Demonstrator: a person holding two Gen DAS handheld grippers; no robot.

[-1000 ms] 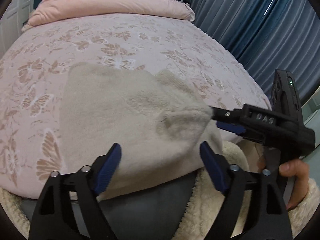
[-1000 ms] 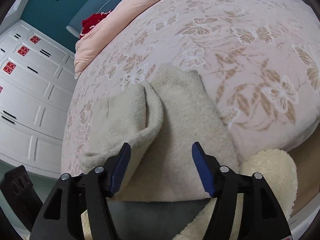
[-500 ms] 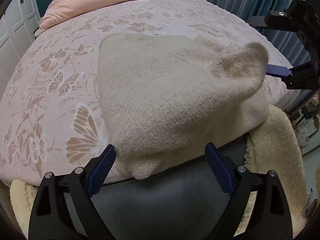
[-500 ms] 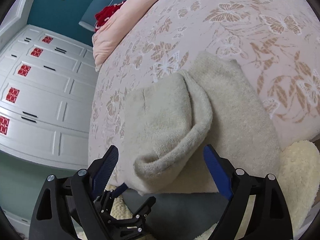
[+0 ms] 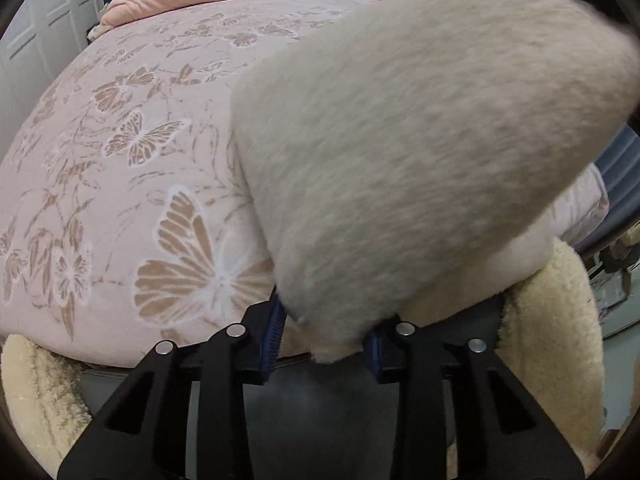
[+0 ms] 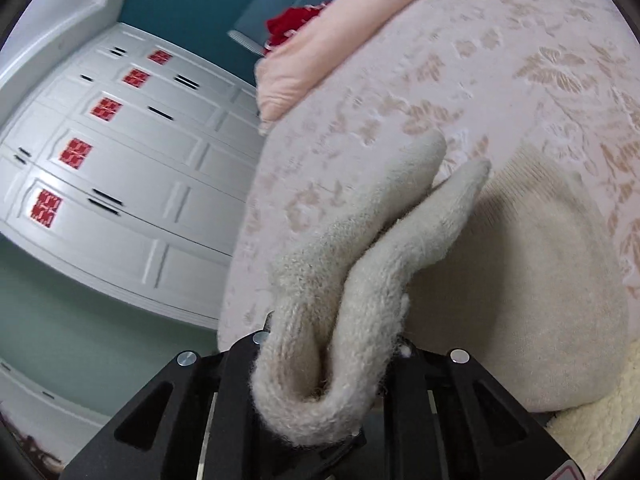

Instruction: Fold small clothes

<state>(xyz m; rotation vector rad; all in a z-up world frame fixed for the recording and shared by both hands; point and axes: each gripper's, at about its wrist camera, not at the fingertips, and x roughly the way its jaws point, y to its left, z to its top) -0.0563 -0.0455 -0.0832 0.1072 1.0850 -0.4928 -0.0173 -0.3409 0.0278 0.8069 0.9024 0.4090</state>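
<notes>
**Both grippers clamped on the knit**

Your left gripper has its fingers closed on the near hem of the cream knit. The blue pads pinch a bunched corner of the fabric just at the edge of the bed, and a small tuft of the hem hangs down between them. From that pinch the knit rises up and to the right, filling most of the left wrist view and hiding the far right side of the bed behind it. The cloth looks blurred there.

Your right gripper is also clenched on the knit. A thick folded roll of the fabric sits squeezed between its fingers and curls out below them toward the camera. Two ridges of the roll run away from the fingers up and to the right, ending in two soft tips over the bed. The rest of the garment lies flat on the butterfly-print cover, to the right of the roll and touching it.

A fluffy cream throw shows along the near edge of the bed under the knit. At the head of the bed lies a pink duvet with a red item beside it, and white wardrobe doors stand to the left.
</notes>
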